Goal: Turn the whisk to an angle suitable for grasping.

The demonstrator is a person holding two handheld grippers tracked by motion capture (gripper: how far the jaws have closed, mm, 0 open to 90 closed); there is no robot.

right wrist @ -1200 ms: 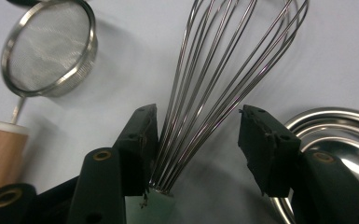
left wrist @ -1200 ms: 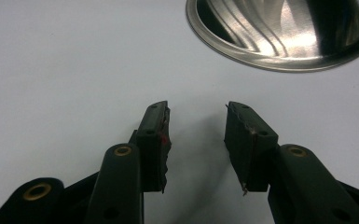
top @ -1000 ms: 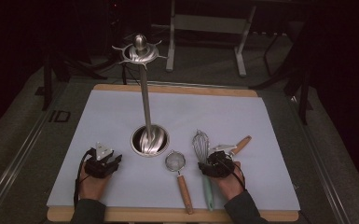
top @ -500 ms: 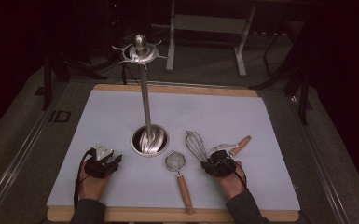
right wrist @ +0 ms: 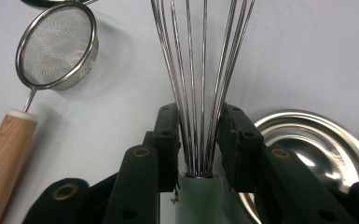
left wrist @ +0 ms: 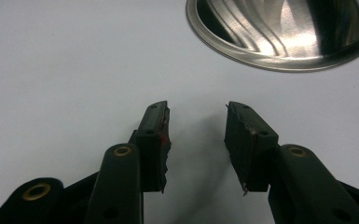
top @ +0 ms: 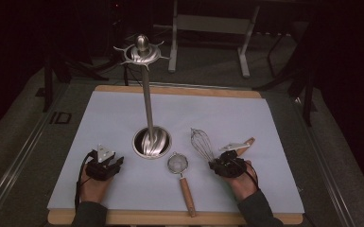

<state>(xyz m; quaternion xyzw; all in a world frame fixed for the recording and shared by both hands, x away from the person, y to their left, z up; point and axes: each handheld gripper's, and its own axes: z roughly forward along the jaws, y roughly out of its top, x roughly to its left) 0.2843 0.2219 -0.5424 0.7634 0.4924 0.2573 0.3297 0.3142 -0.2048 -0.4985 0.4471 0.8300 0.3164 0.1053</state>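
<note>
right hand-held gripper [right wrist: 196,140] clamped on whisk [right wrist: 200,70]; jaws just closing

High view: dim surroundings falling to near black at far left and far right, the pale mat on the table [top: 123,118] evenly lit from above, picture soft and grainy. Left gripper view: bright, soft shadows under the jaws, strong glare bands on the steel stand base [left wrist: 284,32], which is slightly out of focus. Right gripper view: whisk [right wrist: 203,70] wires sharp with thin highlights, near jaws blurred, strainer [right wrist: 56,46] casting a soft shadow to its right.
</note>
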